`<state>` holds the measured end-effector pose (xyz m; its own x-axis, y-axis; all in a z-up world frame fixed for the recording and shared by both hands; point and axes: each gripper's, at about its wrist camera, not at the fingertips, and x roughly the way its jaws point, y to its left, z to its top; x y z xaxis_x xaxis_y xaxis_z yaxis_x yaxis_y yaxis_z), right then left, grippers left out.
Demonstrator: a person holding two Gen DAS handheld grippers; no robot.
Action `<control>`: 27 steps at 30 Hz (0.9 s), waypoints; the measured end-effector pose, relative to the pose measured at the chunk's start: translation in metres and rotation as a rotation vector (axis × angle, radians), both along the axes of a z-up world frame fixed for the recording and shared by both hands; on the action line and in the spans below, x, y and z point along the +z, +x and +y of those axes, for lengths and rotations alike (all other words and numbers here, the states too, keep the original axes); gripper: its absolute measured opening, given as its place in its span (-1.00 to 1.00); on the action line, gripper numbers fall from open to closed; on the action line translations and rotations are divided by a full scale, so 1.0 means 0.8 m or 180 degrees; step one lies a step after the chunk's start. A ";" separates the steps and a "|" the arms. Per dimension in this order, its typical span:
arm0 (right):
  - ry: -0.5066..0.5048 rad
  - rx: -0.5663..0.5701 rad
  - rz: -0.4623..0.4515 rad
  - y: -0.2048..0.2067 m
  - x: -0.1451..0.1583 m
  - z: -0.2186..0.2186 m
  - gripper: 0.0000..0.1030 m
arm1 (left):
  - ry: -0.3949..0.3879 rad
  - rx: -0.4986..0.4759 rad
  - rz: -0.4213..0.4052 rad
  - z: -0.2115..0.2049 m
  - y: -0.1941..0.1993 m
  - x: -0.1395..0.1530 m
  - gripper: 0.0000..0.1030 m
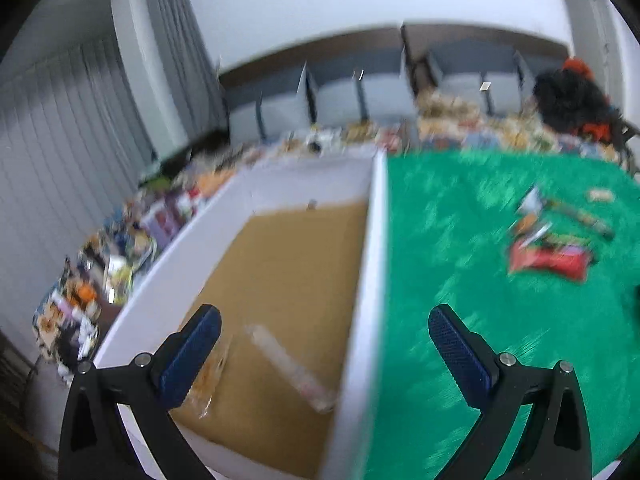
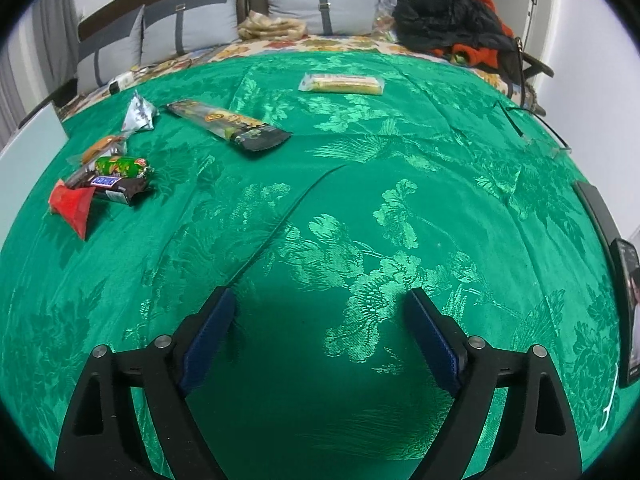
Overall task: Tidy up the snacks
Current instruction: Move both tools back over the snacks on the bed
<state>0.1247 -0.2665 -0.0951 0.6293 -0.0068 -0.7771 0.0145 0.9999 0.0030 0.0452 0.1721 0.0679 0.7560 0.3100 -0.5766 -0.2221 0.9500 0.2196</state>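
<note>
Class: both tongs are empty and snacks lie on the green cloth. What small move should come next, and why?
Probably swing the open right tongs toward the Snickers bar in the nearest pile; the box holds only two packets so far.

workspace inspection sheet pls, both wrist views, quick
surface: green floral cloth, creased down the middle.
job's things: white box with brown floor holds two clear-wrapped snacks; still on the cloth are a Snickers bar, red packet, green packet, long dark bar, pale wafer pack.
clutter: phone at the right edge.
grippers: left gripper open over the box wall; right gripper open above bare cloth.
cables: nothing seen.
surroundings: grey cushions, dark clothes heap.
</note>
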 end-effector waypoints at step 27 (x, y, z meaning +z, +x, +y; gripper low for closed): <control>0.0010 0.0004 0.0002 0.000 -0.001 -0.001 0.75 | -0.1148 -0.0672 0.1151 -0.170 0.108 -0.170 0.99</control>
<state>0.1248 -0.2671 -0.0956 0.6288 -0.0035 -0.7775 0.0132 0.9999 0.0061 0.1314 0.0364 -0.0680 0.5144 -0.0920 -0.8526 0.0105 0.9948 -0.1010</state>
